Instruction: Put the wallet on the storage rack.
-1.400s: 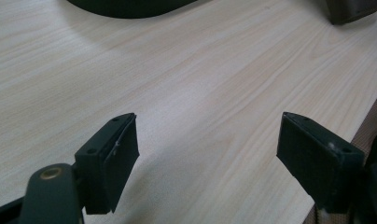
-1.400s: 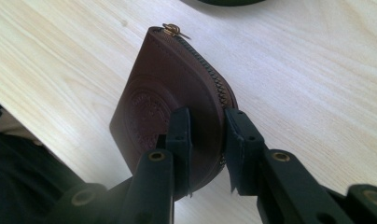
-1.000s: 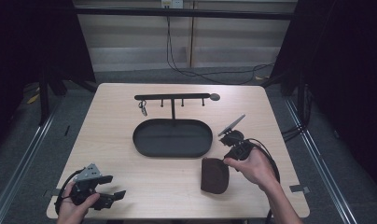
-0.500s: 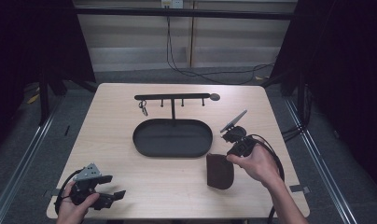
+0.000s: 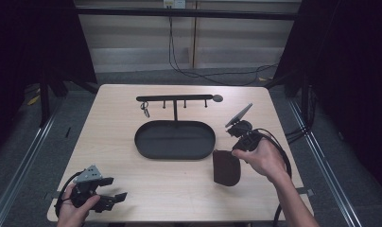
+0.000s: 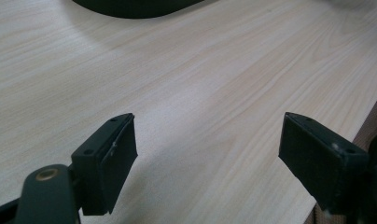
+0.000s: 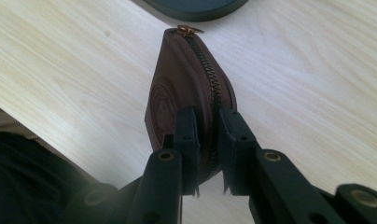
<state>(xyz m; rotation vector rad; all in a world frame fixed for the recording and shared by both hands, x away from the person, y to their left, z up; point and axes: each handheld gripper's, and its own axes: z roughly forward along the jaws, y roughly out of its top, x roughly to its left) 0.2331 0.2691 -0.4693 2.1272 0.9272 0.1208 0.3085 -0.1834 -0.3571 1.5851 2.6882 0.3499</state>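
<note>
Right gripper (image 7: 207, 140) clamped on brown pouch (image 7: 189, 88) along its zipper edge, pouch on table (image 5: 118, 137) just right of dark oval tray (image 5: 175, 139), left gripper (image 6: 205, 163) jaws wide apart over bare wood at near left corner, hook rack (image 5: 175, 99) behind tray

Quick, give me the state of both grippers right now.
Left gripper: open, jaws wide apart over bare table, holding nothing.
Right gripper: closed on the zipped edge of the brown pouch.
</note>
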